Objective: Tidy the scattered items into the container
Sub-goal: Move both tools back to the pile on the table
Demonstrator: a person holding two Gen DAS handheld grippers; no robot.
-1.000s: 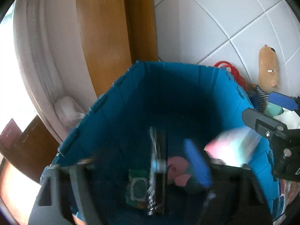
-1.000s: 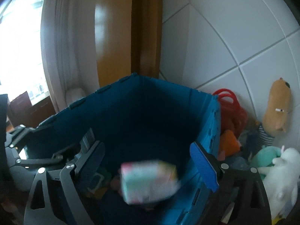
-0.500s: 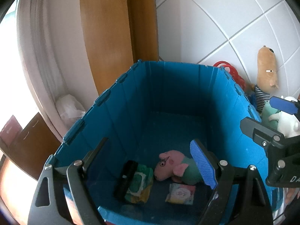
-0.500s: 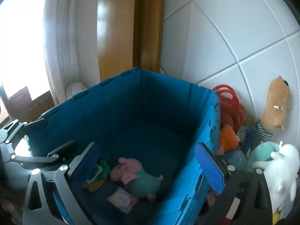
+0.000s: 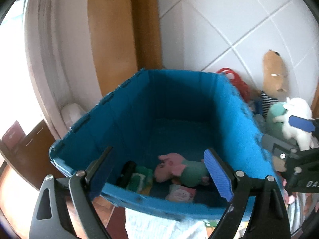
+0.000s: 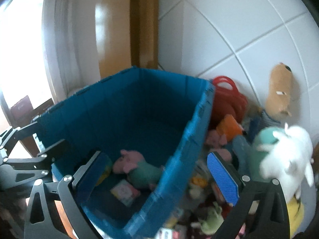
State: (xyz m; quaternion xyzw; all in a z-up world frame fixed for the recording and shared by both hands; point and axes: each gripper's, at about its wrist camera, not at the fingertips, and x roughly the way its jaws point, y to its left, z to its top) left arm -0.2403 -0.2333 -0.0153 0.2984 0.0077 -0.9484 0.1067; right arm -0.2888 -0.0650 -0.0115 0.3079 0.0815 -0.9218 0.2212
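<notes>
Deep blue ribbed crate (image 5: 229, 107) holds a pink pig plush (image 5: 175, 169); both grippers (image 5: 159, 175) (image 6: 157, 179) gape empty.

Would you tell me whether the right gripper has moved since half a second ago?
Yes: the right gripper has swung rightward off the blue bin, toward the toy pile.

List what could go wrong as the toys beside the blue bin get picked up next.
The pile beside the blue bin is dense, so the open right gripper may pinch two toys at once. The white plush sits atop the heap and could tumble. The bin's wall lies between the right gripper's fingers; lowering there could hit it.
</notes>
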